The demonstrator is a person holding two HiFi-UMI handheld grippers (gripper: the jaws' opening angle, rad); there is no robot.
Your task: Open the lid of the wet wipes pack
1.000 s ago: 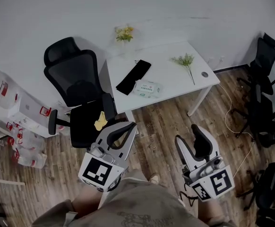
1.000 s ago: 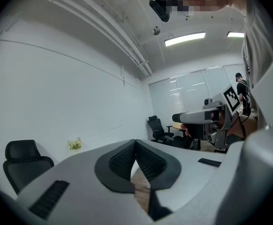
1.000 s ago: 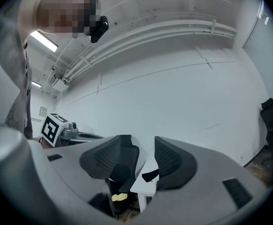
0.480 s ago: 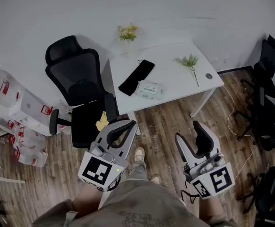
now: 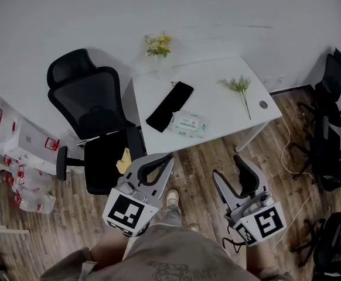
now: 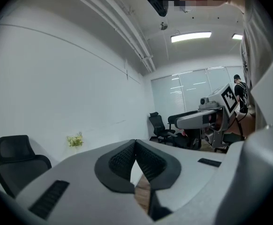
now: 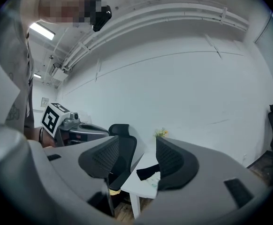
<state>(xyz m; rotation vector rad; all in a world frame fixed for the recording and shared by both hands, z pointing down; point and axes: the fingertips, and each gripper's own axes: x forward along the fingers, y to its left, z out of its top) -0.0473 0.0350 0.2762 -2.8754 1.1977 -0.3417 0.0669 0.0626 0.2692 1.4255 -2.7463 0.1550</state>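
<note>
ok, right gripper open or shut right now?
Open. In its own view the right gripper has its jaws well apart, with nothing between them; only the distant table shows through the gap.

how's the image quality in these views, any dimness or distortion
Head view: dim, corners darkened, yet the wet wipes pack on the table is readable. Left gripper view: fisheye circle with black corners, ceiling light blown out. Right gripper view: same fisheye bending, wall pipes curved.

Wipes pack [image 5: 186, 123] on table [image 5: 212, 97]
</note>
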